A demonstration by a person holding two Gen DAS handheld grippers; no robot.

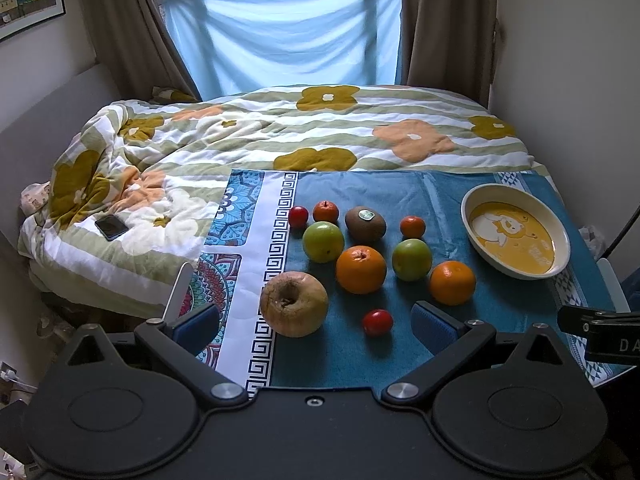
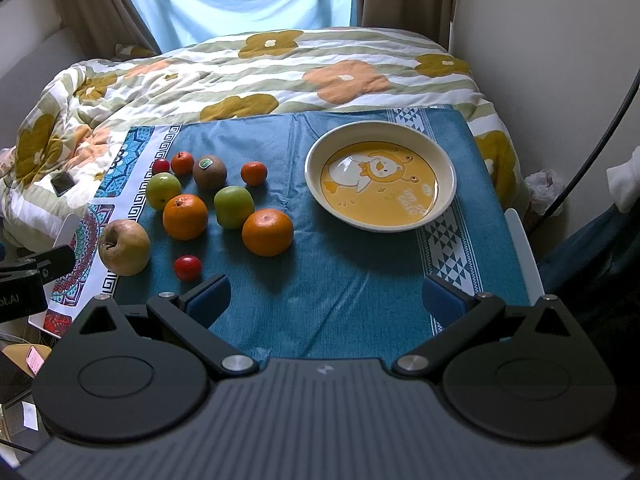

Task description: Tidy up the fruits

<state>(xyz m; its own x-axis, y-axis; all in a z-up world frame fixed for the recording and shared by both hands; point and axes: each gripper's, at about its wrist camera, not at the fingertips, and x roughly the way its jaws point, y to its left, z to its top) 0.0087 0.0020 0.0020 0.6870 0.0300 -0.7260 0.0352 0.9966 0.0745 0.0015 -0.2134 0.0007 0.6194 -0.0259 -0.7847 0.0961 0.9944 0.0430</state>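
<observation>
Several fruits lie loose on a blue cloth: a wrinkled yellow apple, two big oranges, two green apples, a kiwi, small tangerines and red tomatoes. An empty cream bowl with a yellow duck picture sits to their right. My left gripper is open, just short of the yellow apple and the near tomato. My right gripper is open over bare cloth, in front of the bowl.
The cloth covers a small table pushed against a bed with a flowered duvet. A phone lies on the duvet at left. White walls stand close on the right; curtains and a window are behind the bed.
</observation>
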